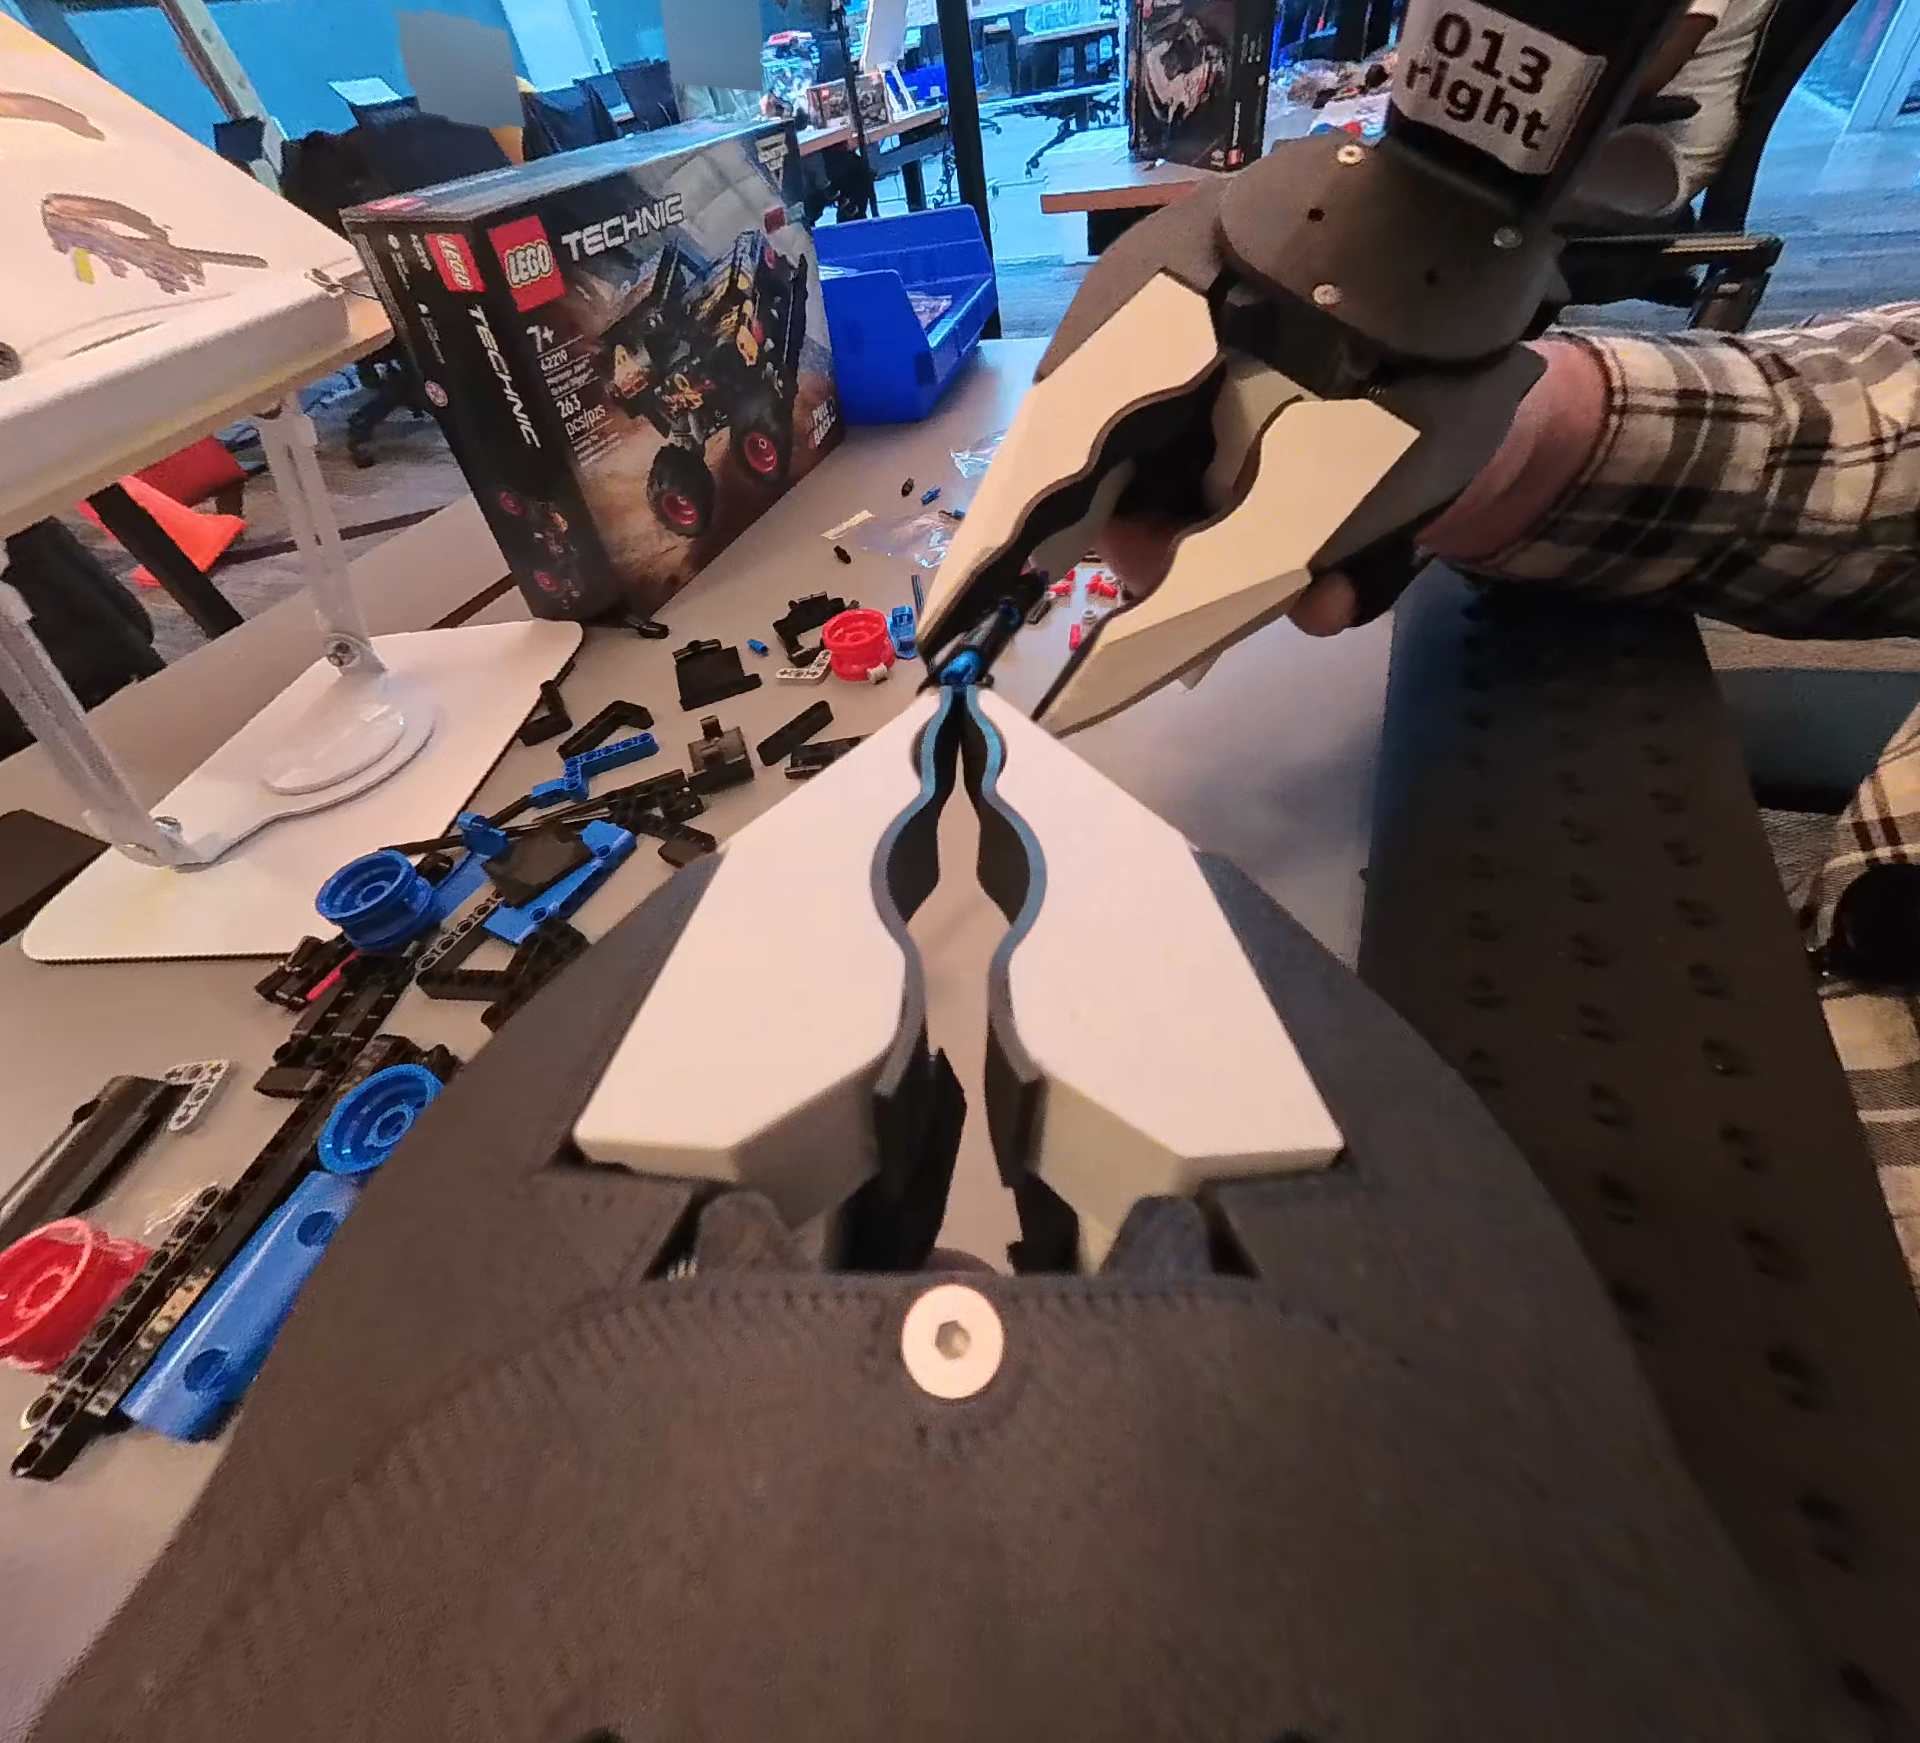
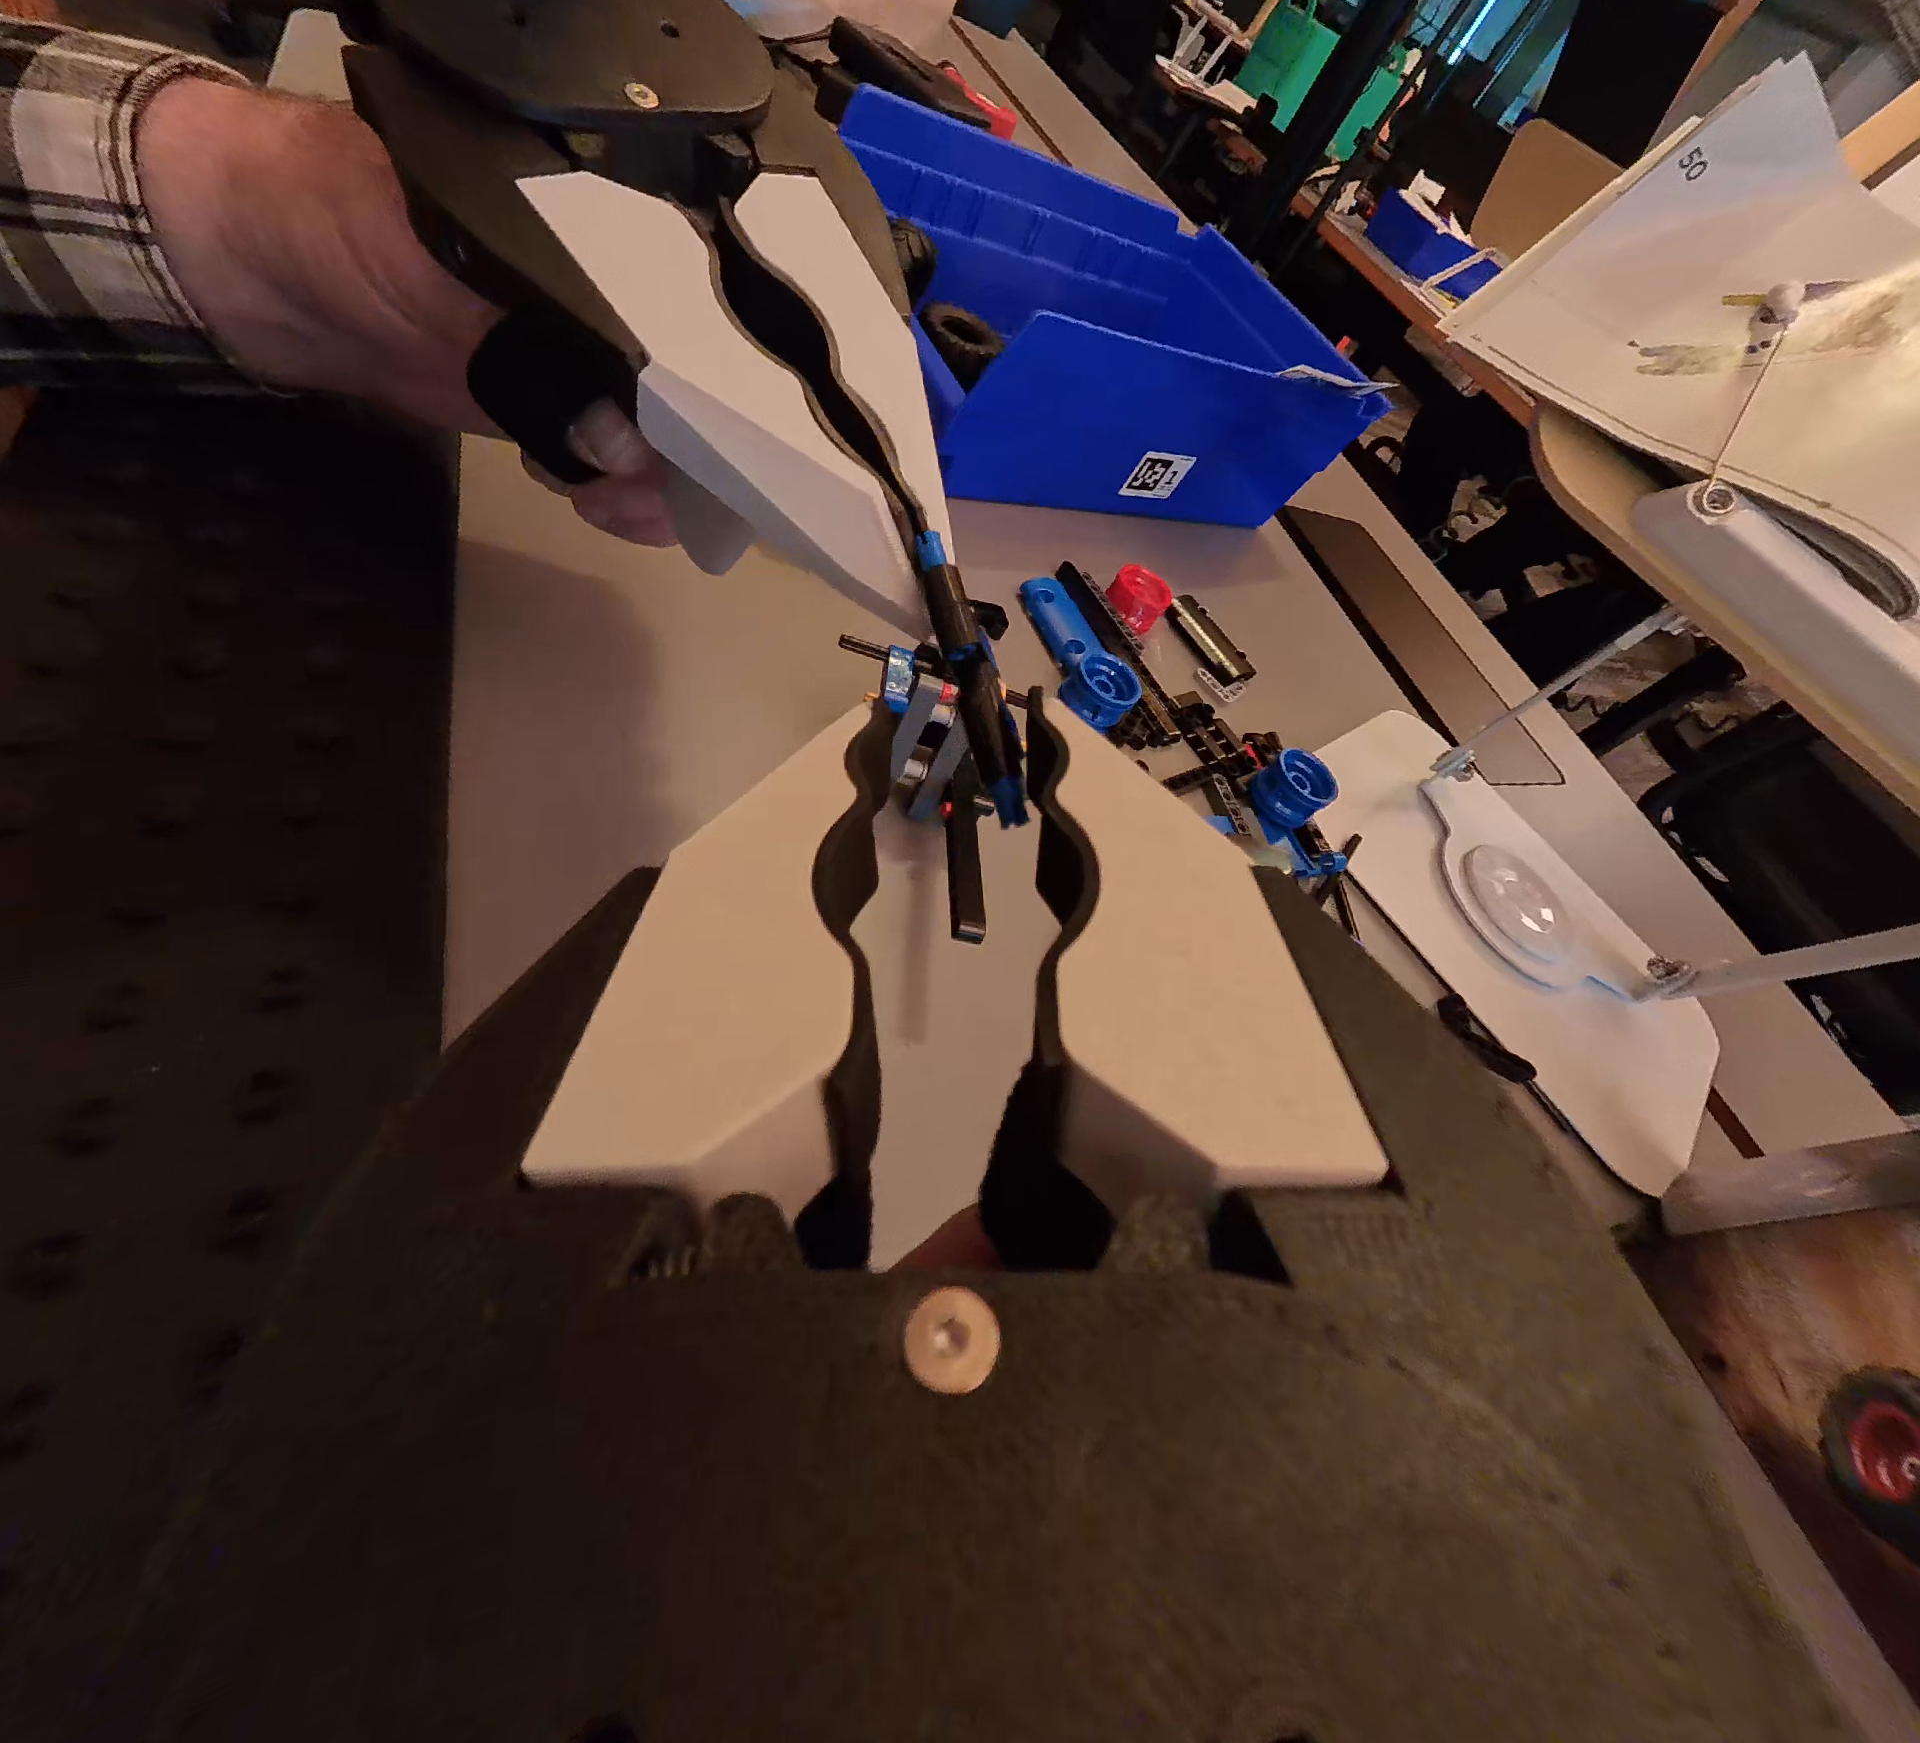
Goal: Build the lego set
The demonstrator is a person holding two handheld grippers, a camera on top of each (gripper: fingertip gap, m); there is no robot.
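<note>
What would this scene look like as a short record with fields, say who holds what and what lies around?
Setting: grey table in a workshop
Left gripper: shut on a thin black rod with blue ends
Right gripper: partly open around a small grey and blue assembly; grip on it unclear
Contact: the rod meets the assembly between the two grippers
Loose parts: blue wheel hubs, red wheel hub, black beams
Also present: kit box, blue bin, white stand

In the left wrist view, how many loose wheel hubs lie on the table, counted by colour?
Blue wheel hubs: 2
Red wheel hubs: 2
Total: 4
</note>
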